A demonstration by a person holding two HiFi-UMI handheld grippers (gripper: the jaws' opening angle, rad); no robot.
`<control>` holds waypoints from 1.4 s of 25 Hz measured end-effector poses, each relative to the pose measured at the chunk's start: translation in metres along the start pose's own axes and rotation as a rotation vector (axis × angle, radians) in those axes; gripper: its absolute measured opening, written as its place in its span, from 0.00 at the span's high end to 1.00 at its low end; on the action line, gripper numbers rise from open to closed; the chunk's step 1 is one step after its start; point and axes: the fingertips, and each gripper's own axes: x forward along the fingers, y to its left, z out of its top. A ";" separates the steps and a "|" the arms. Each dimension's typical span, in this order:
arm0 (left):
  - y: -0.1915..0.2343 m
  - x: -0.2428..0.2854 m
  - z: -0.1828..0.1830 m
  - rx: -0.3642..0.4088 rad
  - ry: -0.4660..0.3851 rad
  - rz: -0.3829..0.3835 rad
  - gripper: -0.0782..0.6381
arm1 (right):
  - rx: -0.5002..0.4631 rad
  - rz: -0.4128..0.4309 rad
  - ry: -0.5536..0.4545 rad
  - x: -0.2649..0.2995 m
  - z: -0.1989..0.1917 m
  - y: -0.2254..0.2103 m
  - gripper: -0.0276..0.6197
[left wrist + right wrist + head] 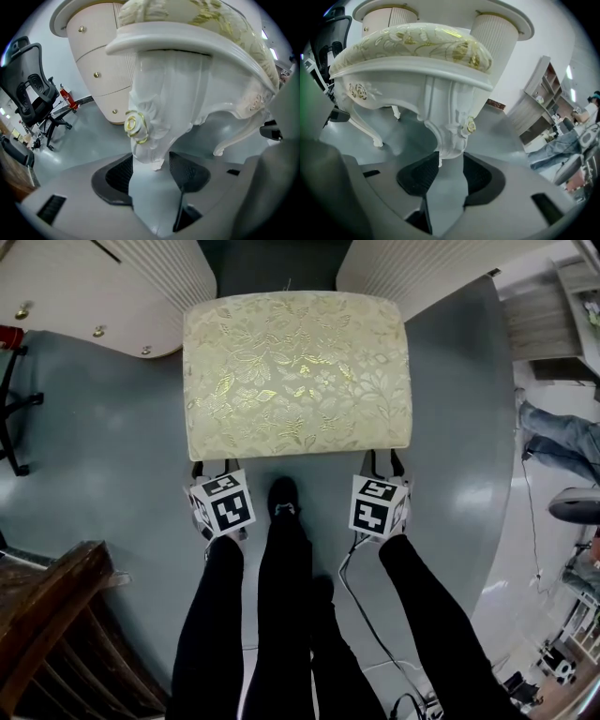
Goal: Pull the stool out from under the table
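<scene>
Office: swivel chair, shelving

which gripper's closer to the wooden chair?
Left. The left gripper holds the stool at its near leg on the side of the wooden chair; the right gripper holds the other near leg, farther away.

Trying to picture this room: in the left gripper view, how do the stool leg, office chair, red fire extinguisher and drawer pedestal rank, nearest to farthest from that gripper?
1. The stool leg, held between the fingers of the left gripper.
2. The drawer pedestal, behind the leg, to its left.
3. The office chair and the fire extinguisher, at the far left; too close to call.
</scene>
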 end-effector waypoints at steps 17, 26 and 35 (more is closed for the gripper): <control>-0.017 -0.012 -0.037 -0.043 0.128 -0.085 0.88 | 0.042 0.109 0.096 0.000 -0.010 0.017 0.95; -0.029 -0.014 -0.030 -0.076 0.127 -0.157 0.88 | 0.033 0.152 0.125 -0.006 -0.016 0.016 0.95; -0.029 -0.014 -0.030 -0.088 0.130 -0.177 0.88 | 0.001 0.195 0.143 -0.010 -0.013 0.025 0.95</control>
